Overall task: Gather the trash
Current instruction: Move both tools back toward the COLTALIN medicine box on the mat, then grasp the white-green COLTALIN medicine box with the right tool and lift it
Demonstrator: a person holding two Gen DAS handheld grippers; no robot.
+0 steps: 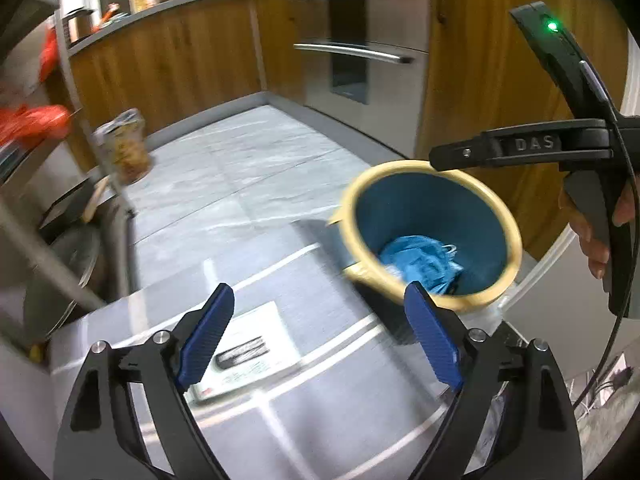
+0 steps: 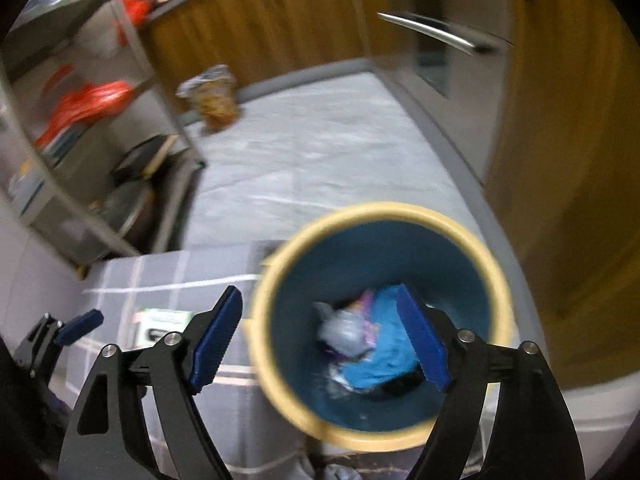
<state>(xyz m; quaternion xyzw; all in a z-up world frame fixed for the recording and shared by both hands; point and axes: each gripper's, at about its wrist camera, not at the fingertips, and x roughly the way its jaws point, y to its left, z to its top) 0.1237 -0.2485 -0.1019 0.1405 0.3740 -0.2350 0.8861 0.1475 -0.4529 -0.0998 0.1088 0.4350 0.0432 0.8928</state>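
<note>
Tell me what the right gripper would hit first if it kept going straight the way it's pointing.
Probably the bin: the open right gripper points down into its mouth, so likely the crumpled blue trash inside, though the blur makes depth uncertain.

Cream-rimmed bin (image 2: pixel 384 436) with teal inside holds blue trash (image 2: pixel 384 356), on grey checked mat (image 1: pixel 328 392)

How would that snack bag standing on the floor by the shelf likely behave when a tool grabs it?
The snack bag looks crinkly and thin, so it probably crumples under the pads. It appears light for its size. Standing upright on the floor, it would likely tip if nudged.
</note>
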